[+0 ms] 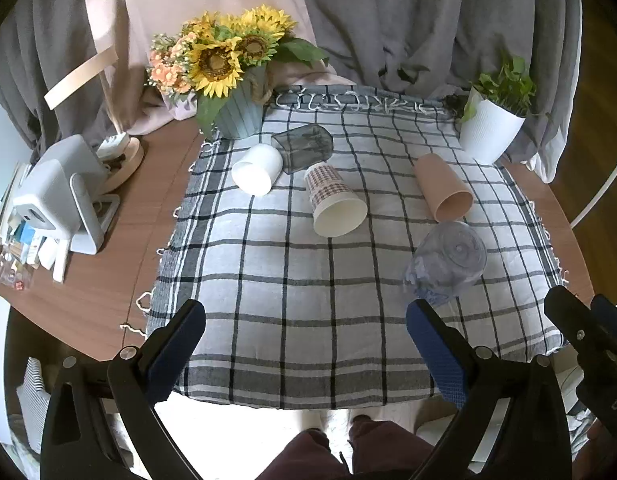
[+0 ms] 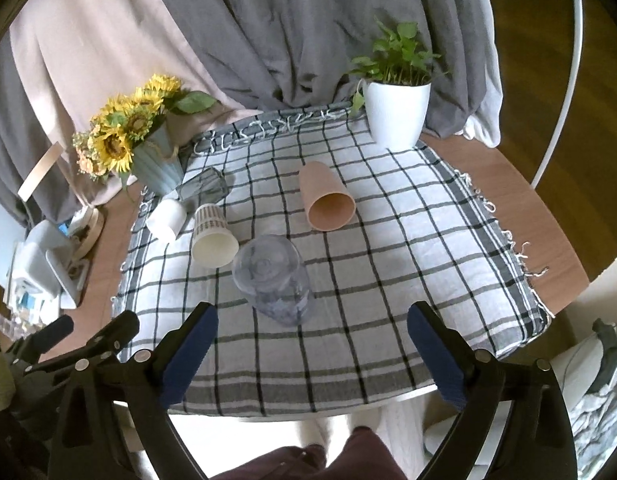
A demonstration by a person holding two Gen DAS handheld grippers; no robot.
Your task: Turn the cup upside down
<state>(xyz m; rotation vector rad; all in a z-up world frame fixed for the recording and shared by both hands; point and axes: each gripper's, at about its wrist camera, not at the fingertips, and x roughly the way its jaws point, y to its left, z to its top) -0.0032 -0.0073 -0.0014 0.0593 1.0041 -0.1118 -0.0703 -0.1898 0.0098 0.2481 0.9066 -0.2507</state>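
Grey curtains are seen behind a round wooden table in the left wrist view, with a checked cloth spread over it. Five cups lie on their sides: a white cup, a smoky square tumbler, a plaid paper cup, a beige cup and a clear plastic cup at lower right. Each is seen empty. Sunflowers fill a ribbed blue pot at upper left; a white planter holds greenery at upper right. The left gripper is spread wide, grasping nothing. In the right wrist view, the clear plastic cup is found at centre, above the right gripper, likewise released.
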